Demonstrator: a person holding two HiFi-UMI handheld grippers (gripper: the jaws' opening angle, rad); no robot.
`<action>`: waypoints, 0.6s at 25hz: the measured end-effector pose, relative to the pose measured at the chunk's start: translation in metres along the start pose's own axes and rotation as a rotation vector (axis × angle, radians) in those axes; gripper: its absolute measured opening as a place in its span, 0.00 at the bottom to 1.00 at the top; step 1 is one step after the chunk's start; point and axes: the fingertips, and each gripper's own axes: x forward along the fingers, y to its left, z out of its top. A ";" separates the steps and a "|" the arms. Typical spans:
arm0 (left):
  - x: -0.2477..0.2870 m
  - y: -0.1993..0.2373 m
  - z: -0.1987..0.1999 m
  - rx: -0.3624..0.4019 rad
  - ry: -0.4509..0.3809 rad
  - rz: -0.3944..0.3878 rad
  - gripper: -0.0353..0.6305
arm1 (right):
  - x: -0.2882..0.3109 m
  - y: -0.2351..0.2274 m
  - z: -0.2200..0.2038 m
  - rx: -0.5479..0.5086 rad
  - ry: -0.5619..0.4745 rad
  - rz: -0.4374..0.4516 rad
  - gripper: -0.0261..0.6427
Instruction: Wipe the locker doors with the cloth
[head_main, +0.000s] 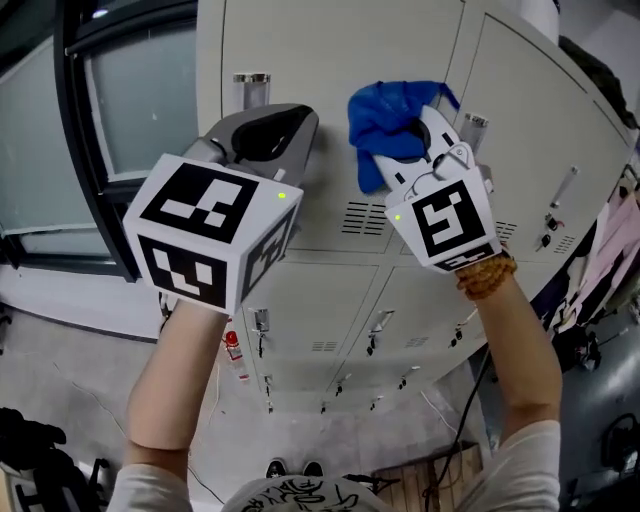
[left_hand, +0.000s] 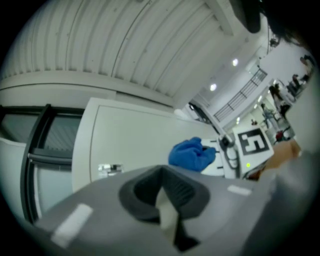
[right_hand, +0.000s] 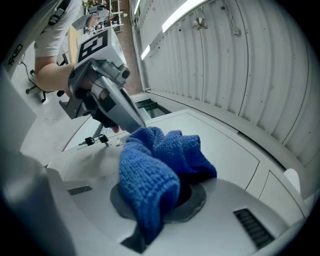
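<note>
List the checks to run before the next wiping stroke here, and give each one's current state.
1. Grip: the cloth is bunched in the right tongs: ok.
2. Spare tool: the left tongs are shut on nothing: ok.
3. Contact: cloth against the locker door: cannot tell; it is close in front of it.
4. Clearance: left tongs stand apart from the cloth: ok.
5. Door closed: it looks flush with its neighbours: ok.
</note>
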 end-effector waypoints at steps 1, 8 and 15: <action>0.001 0.003 0.005 0.004 -0.004 0.001 0.06 | 0.002 -0.010 0.005 -0.001 -0.004 -0.009 0.09; 0.004 0.022 0.033 0.044 -0.038 0.015 0.06 | 0.017 -0.088 0.035 0.009 -0.040 -0.112 0.09; 0.004 0.029 0.048 0.072 -0.054 0.023 0.06 | 0.028 -0.152 0.060 0.022 -0.063 -0.181 0.09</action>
